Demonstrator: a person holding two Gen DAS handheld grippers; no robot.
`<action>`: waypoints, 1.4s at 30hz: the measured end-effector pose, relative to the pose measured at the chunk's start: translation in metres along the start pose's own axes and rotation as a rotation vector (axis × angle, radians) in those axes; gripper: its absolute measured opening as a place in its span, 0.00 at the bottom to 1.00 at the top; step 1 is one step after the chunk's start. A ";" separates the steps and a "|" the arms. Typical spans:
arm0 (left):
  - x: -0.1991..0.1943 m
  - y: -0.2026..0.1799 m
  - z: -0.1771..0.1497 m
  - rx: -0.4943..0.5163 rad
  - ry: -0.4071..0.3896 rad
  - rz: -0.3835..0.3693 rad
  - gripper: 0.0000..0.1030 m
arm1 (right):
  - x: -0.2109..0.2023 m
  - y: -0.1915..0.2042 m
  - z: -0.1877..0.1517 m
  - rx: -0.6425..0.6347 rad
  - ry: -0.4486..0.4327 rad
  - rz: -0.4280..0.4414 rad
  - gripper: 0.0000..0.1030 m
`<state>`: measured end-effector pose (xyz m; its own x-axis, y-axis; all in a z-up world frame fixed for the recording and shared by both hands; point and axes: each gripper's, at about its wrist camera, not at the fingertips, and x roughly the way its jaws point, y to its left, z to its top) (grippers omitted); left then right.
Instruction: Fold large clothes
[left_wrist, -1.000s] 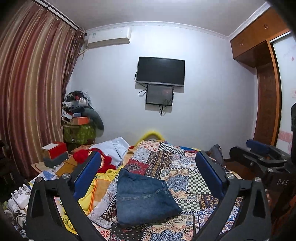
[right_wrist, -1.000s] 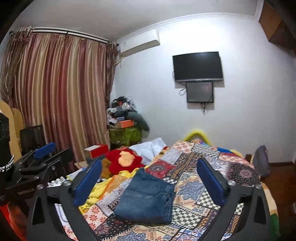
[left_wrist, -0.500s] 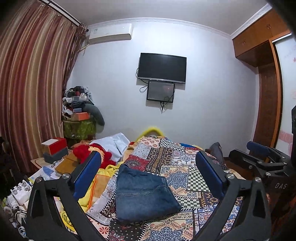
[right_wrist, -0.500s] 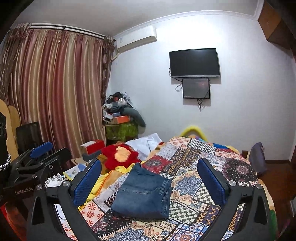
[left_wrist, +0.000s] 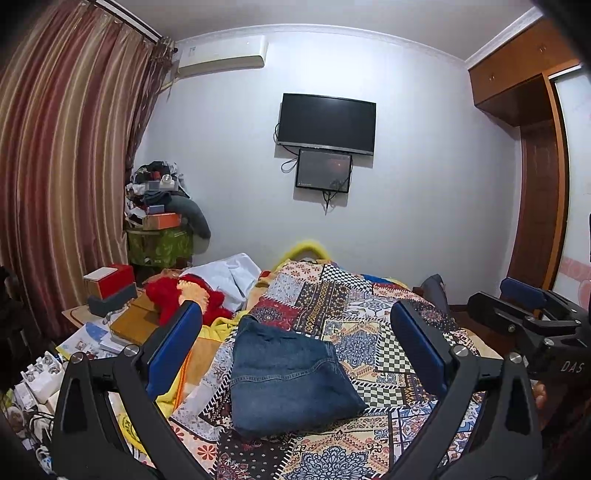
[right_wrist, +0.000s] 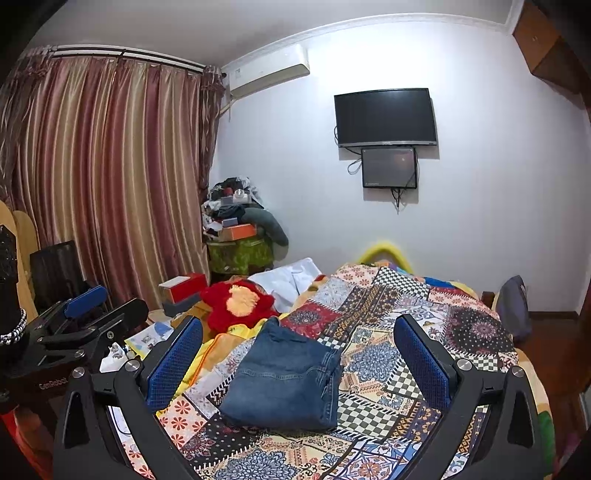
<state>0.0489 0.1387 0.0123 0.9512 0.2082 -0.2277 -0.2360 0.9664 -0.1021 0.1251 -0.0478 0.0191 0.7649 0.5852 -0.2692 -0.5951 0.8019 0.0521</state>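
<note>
Folded blue jeans (left_wrist: 288, 376) lie in a neat rectangle on the patchwork bedspread (left_wrist: 369, 332); they also show in the right wrist view (right_wrist: 284, 380). My left gripper (left_wrist: 295, 339) is open and empty, held above and back from the jeans. My right gripper (right_wrist: 295, 347) is open and empty too, likewise off the jeans. Each gripper shows at the edge of the other's view: the right one (left_wrist: 532, 314) and the left one (right_wrist: 81, 314).
A red and yellow plush heap (right_wrist: 240, 302) and a white cloth (right_wrist: 291, 277) lie at the bed's left. A cluttered side table (left_wrist: 107, 291) with boxes stands left. A striped curtain (right_wrist: 110, 166), a wall TV (left_wrist: 327, 123) and a wardrobe (left_wrist: 535, 184) surround the bed.
Both grippers have drawn back and tilted a little, so the jeans sit slightly smaller and further off. The jeans lie unmoved. Both grippers stay open.
</note>
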 end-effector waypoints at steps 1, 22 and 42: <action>0.001 -0.001 0.000 0.000 0.002 0.001 1.00 | 0.001 0.000 -0.001 0.001 0.003 0.000 1.00; 0.010 -0.007 -0.003 0.001 0.033 -0.017 1.00 | 0.008 -0.009 -0.006 0.027 0.023 -0.014 1.00; 0.013 -0.004 -0.003 -0.024 0.040 -0.044 1.00 | 0.010 -0.013 -0.009 0.033 0.025 -0.020 1.00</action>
<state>0.0616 0.1369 0.0068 0.9520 0.1594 -0.2612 -0.1997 0.9704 -0.1356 0.1385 -0.0535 0.0075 0.7696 0.5664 -0.2947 -0.5713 0.8170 0.0785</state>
